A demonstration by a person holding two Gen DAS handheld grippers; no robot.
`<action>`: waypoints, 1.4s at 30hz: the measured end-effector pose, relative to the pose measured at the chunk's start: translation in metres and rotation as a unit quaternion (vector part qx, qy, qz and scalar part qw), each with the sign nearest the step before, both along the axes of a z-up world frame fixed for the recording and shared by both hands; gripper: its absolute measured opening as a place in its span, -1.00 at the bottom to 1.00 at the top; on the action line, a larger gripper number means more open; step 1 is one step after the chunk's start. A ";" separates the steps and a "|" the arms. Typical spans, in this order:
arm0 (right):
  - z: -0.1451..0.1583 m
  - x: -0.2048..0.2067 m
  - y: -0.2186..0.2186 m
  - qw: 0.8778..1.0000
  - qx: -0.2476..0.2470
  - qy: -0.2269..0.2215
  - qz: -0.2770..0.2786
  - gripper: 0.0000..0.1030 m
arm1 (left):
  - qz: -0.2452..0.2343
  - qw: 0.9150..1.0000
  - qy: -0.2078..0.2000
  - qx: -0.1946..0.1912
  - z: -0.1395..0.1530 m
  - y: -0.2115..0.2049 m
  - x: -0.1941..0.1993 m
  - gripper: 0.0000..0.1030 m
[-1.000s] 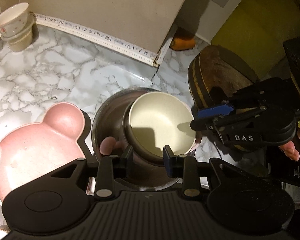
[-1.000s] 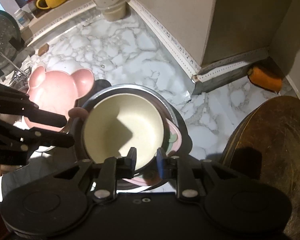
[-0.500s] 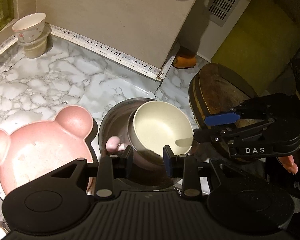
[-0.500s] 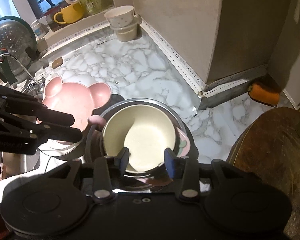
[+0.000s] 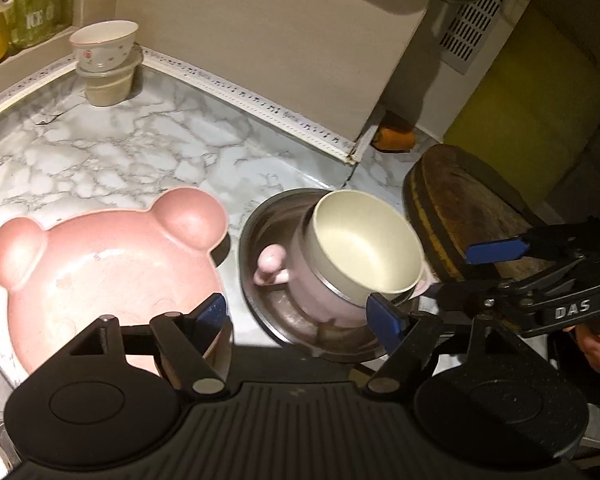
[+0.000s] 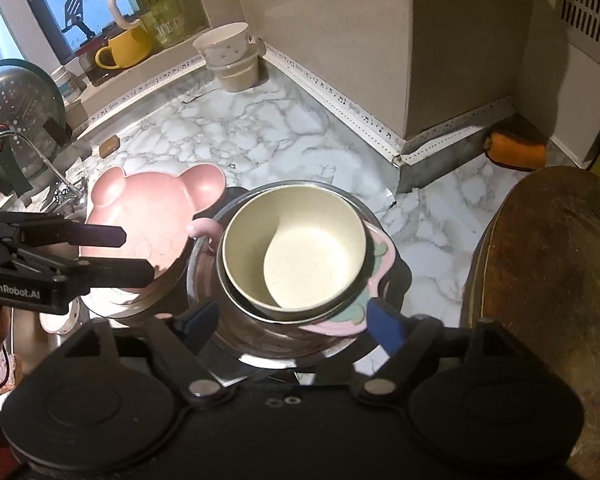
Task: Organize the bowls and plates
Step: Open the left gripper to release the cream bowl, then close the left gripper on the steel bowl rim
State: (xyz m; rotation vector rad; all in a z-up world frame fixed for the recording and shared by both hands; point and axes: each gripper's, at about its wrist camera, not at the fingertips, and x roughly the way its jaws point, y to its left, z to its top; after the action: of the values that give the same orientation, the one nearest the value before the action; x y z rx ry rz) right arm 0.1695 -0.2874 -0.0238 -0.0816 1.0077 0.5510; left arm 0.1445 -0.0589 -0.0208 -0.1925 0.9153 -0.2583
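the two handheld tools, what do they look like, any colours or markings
Both are matte black plastic. The left tool has two round discs and a ribbed panel on its body, silver pivot pins on its linkage arms, and blue pads on its fingers; its side reads "GenRobot.AI" in white. The right tool is built the same, with blue-padded fingers, and its side reads "DAS". No cables or sleeves show.
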 end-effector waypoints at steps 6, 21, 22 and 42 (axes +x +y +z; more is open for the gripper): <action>-0.007 -0.010 0.003 1.000 0.004 -0.003 -0.004 0.74 | 0.022 1.000 0.004 0.004 -0.009 0.003 -0.013 0.49; 0.000 -0.002 -0.008 0.999 -0.017 -0.039 0.029 0.81 | 0.046 0.998 0.029 0.018 -0.018 -0.013 -0.023 0.49; 0.002 0.003 -0.010 0.998 -0.021 -0.040 0.037 0.81 | 0.046 0.998 0.033 0.016 -0.020 -0.015 -0.022 0.49; -0.035 0.149 -0.021 0.999 -0.030 0.038 0.017 0.31 | 0.050 0.994 0.095 -0.008 -0.056 -0.042 0.009 0.44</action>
State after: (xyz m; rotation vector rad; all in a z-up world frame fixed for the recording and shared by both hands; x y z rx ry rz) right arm 0.3182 -0.3086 -0.0591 -0.1313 1.0985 0.5584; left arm 0.1539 -0.1006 -0.0768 -0.2810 1.0889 -0.1569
